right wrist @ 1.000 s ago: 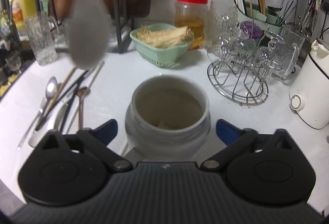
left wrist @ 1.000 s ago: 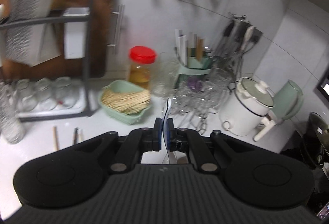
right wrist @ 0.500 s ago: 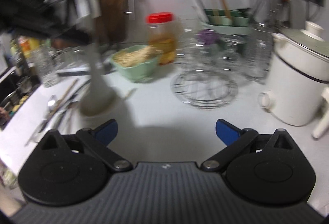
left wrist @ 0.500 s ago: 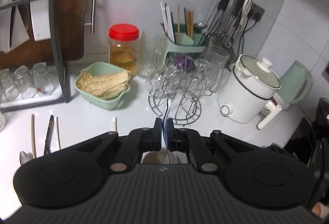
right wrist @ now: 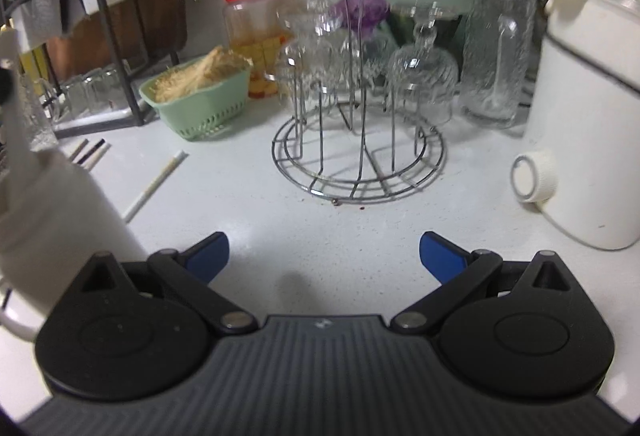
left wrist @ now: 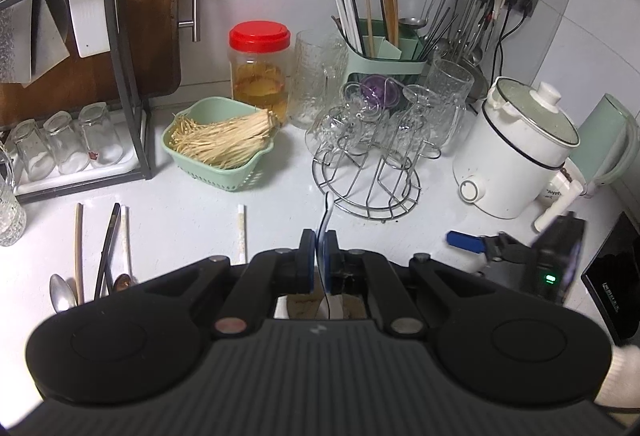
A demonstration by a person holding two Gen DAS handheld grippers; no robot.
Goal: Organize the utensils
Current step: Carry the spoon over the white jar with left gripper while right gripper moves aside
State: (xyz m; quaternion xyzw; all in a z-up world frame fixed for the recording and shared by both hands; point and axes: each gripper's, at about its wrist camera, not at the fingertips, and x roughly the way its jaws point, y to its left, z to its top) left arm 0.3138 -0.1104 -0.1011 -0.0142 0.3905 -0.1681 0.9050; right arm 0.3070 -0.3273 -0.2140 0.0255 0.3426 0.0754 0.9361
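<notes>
My left gripper [left wrist: 318,242] is shut on a white spoon [left wrist: 325,214], its thin handle sticking up between the blue pads. Below it the rim of a white crock [left wrist: 298,306] shows behind the fingers; the same crock [right wrist: 48,220] stands at the left in the right wrist view. My right gripper [right wrist: 324,256] is open and empty above the white counter; it also shows in the left wrist view [left wrist: 476,242]. Loose chopsticks [left wrist: 106,240] and spoons [left wrist: 60,292] lie at the left. One white chopstick [left wrist: 241,232] lies alone. A green utensil holder [left wrist: 384,56] stands at the back.
A wire glass rack [left wrist: 368,172] with upturned glasses stands mid-counter. A green basket of noodles [left wrist: 220,148], a red-lidded jar [left wrist: 259,68], a white cooker [left wrist: 516,156], a green kettle [left wrist: 604,144] and a dish rack [left wrist: 72,156] with glasses ring the counter. A black device [left wrist: 556,260] sits at the right.
My left gripper has lowered the spoon over the crock. My right gripper has let go of the crock and swung right, so it now sits at its left.
</notes>
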